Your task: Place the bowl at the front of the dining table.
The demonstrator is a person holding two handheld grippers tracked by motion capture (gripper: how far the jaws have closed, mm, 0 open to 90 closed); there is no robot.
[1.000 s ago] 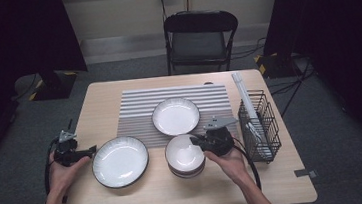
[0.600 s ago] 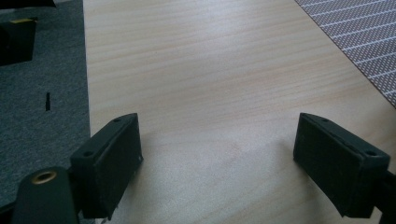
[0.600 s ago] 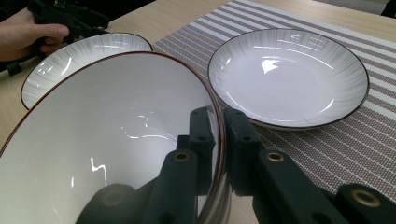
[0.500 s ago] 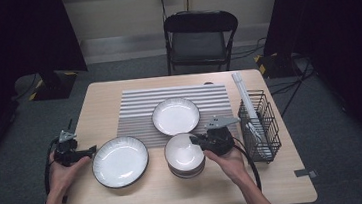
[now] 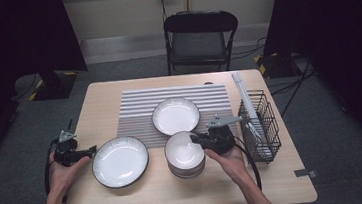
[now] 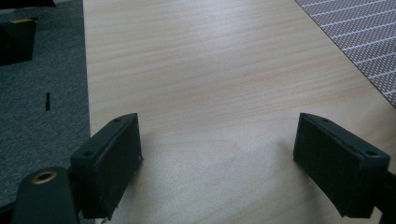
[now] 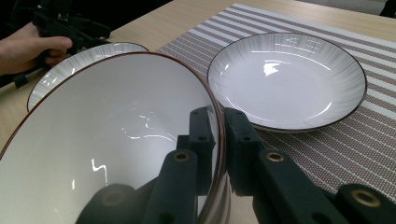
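A stack of white bowls (image 5: 185, 154) sits at the front middle of the table. My right gripper (image 5: 193, 140) is shut on the rim of the top bowl (image 7: 112, 154), one jaw inside and one outside. A shallow white plate (image 5: 176, 115) rests on the striped mat (image 5: 134, 111) behind the stack; the right gripper view has this plate (image 7: 287, 79) at its right. Another white plate (image 5: 120, 161) lies at the front left. Just left of it, my left gripper (image 5: 92, 150) stands open over bare wood, with nothing between its jaws (image 6: 219, 163).
A black wire rack (image 5: 260, 124) holding white pieces stands at the table's right edge. A black folding chair (image 5: 200, 37) stands behind the table. The table's left edge (image 6: 86, 84) runs close to my left gripper.
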